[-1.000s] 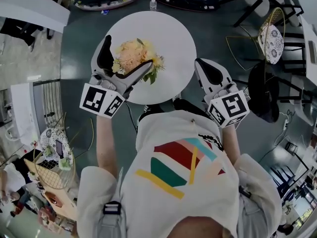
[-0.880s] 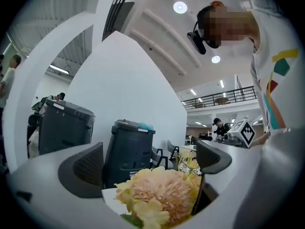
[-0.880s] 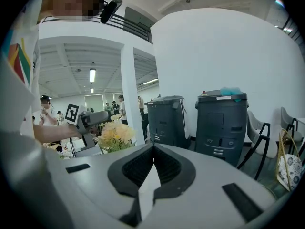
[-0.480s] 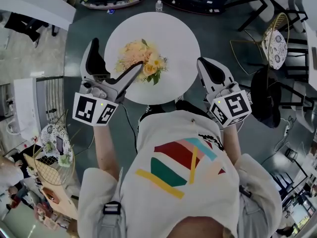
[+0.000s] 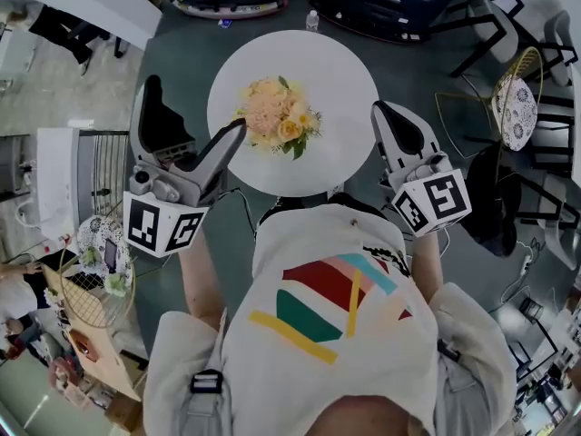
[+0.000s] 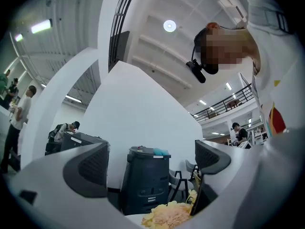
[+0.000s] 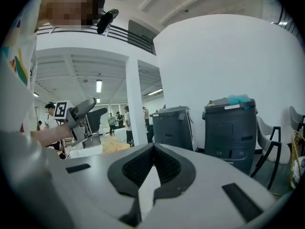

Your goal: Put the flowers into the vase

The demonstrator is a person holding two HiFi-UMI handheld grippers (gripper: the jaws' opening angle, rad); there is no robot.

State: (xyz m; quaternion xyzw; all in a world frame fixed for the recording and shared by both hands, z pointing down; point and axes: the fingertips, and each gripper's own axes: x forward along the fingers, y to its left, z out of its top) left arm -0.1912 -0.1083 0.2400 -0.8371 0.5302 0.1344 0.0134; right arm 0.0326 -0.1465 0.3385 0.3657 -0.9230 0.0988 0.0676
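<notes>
**A:** Looking down from above, what have we got?

**B:** The flowers (image 5: 277,118), a peach and yellow bunch with green leaves, are near the middle of the round white table (image 5: 340,71). The left gripper (image 5: 196,104) hangs at the table's left edge. Its jaws are spread wide with nothing gripped between them.

**A:** How close is it to the bunch?

**B:** The inner jaw's tip lies just beside the blooms, though I can't tell whether it touches. The outer jaw is out over the floor. In the left gripper view the blooms show low down next to the right-hand jaw, and a dark grey bin (image 6: 145,175) stands far behind in the gap.

**A:** And the right side?

**B:** The right gripper (image 5: 381,112) is at the table's right edge, well apart from the flowers. The right gripper view shows the jaws pressed fully together, pads meeting, nothing pinched.

**A:** Anything else around?

**B:** There's a water bottle (image 5: 312,20) on the floor beyond the table and a wire chair (image 5: 513,98) off to the right
</notes>
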